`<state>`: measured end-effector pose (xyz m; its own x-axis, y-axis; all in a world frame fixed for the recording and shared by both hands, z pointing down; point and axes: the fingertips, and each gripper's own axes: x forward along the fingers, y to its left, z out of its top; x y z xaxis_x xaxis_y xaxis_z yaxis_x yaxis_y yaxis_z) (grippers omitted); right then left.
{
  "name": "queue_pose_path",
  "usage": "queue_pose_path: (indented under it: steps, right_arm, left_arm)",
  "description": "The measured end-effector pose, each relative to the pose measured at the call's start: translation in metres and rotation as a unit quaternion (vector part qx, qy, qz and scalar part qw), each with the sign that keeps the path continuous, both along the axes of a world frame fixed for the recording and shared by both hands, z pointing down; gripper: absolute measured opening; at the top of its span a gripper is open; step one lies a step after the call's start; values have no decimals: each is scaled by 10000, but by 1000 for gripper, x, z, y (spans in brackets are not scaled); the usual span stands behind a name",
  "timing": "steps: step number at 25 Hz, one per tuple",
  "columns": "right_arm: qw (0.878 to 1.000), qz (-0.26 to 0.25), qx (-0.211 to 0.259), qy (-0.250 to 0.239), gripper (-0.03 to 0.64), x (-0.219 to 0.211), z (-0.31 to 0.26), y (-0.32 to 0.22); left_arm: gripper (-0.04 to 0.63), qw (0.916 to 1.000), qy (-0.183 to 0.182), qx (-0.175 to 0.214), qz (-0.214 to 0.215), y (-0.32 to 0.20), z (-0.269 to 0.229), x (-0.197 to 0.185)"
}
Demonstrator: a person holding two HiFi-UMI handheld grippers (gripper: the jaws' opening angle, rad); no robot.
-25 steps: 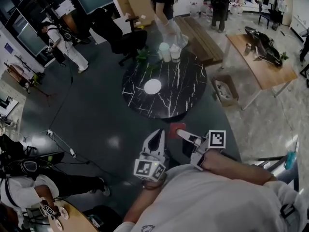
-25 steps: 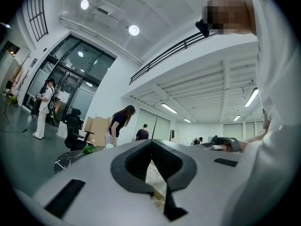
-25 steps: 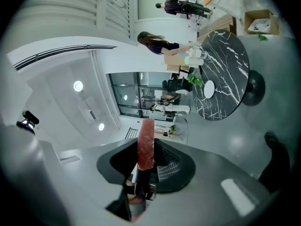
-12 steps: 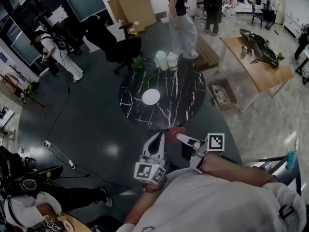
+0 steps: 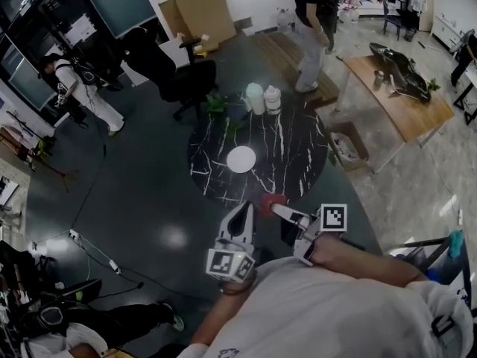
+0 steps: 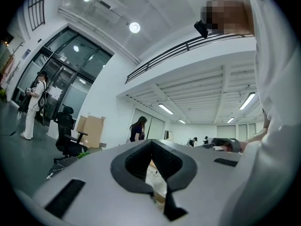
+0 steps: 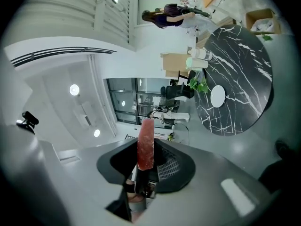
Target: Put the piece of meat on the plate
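Down at the bottom of the head view, the right gripper [image 5: 279, 209] is closed on the piece of meat [image 5: 271, 201], a small red slab that hangs over the near edge of the round black table [image 5: 298, 155]. The white plate [image 5: 241, 159] lies further in on that table, well apart from it. Just beside, the left gripper [image 5: 241, 213] has its jaws together on nothing. Its own left gripper view shows the left gripper [image 6: 151, 142] with the tips meeting and only the room beyond. Seen from the right gripper view, the right gripper [image 7: 146, 155] pinches the meat [image 7: 145, 138] by its flat faces near one end, jaws partly closed, while the rest sticks out past the tips. The plate [image 7: 217, 96] shows ahead on the table [image 7: 240, 69]. It looks light and holds its shape, though probably soft and smooth enough to slip, so this broad-face pinch seems right.
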<state>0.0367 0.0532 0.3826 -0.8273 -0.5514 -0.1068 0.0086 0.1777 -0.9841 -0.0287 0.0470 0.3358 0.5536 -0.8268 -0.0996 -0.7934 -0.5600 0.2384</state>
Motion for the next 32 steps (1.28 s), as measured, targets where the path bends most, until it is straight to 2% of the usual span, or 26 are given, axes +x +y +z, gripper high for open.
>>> queue_pose_path:
  steps: [7,18,29,32]
  right_arm:
    - [9998,184,10,4,91,-43,-5,-47]
    - [9991,426,9,88,91,-83,-18,-84]
    - [9994,341,-89,71,91,-103,-7,-98]
    - [9995,266,-119,-79,91,-109,-12,-105]
  left_arm:
    - [8,9999,-16,45,107,-49,-11,-47]
    - [8,9992,35,61,388,-89,-19,-85]
    - [8,9996,-134,124,195,-99,-17,-109]
    - [8,9996,-192,195,110,-105,-20,-113]
